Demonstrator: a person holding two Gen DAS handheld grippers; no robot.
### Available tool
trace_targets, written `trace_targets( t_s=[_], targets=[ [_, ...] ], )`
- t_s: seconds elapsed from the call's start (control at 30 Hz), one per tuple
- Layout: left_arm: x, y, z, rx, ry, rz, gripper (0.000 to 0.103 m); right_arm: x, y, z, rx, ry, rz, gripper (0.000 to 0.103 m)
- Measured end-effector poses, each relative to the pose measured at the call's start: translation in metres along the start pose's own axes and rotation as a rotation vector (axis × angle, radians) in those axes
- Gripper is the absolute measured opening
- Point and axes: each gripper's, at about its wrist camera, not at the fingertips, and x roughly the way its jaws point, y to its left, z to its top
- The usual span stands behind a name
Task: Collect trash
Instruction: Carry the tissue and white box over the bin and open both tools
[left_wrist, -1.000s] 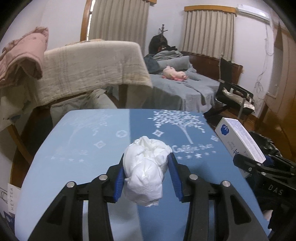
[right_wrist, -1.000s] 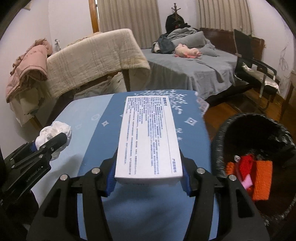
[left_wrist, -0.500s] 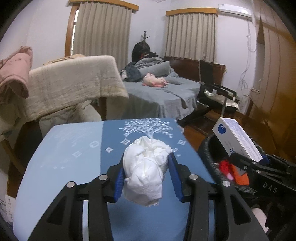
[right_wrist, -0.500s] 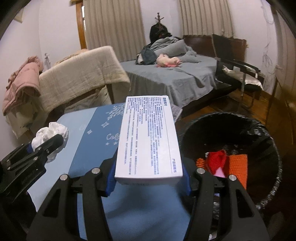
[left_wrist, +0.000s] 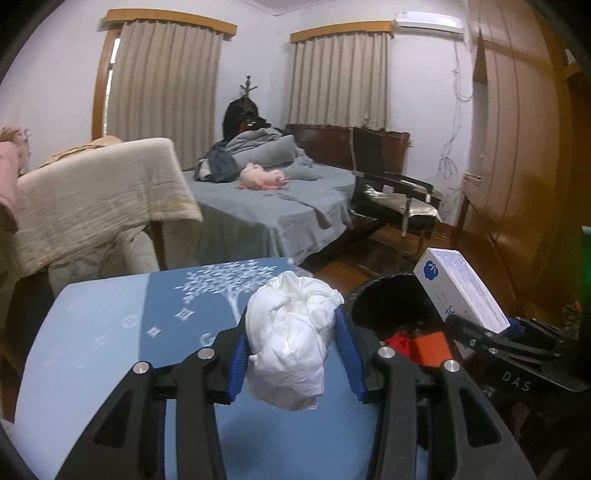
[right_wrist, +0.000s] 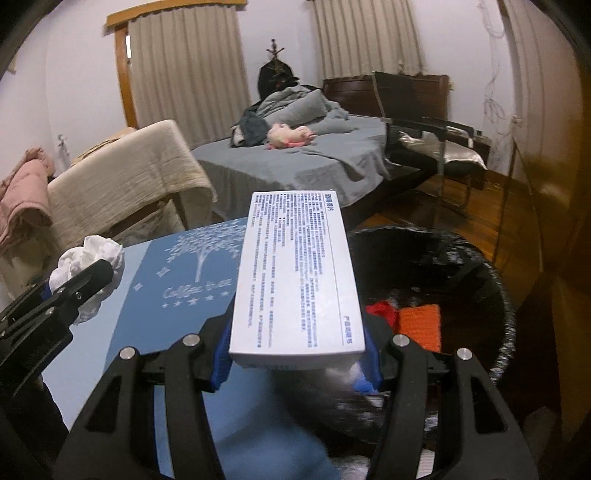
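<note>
Left gripper (left_wrist: 291, 347): jaws closed on a crumpled white tissue wad (left_wrist: 291, 332), held above the blue table (left_wrist: 96, 332). Right gripper (right_wrist: 295, 363): jaws clamped on a white printed box (right_wrist: 297, 284), tilted up and forward. Just right of and beyond those jaws, a black-lined trash bin (right_wrist: 491, 295) holding red and orange scraps (right_wrist: 419, 325).
</note>
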Motion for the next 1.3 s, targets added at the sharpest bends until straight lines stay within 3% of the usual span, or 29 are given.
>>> trace_targets(
  t_s=[0.5, 1.13, 1.23, 1.3],
  targets=[
    [0.065, -0.066, 0.010, 0.072, 0.027, -0.146, 0.044, 0.014, -0.080, 0.005, 0.072, -0.002, -0.146, 0.054],
    [0.163, -0.123, 0.009, 0.094, 0.131, -0.297, 0.044, 0.061, -0.145, 0.002, 0.104, 0.058, -0.247, 0.054],
    [0.173, -0.129, 0.008, 0.103, 0.157, -0.333, 0.048, 0.065, -0.148, -0.002, 0.106, 0.070, -0.253, 0.056],
    [0.177, -0.131, 0.008, 0.110, 0.171, -0.359, 0.054, 0.067, -0.149, -0.004, 0.102, 0.080, -0.266, 0.065]
  ],
)
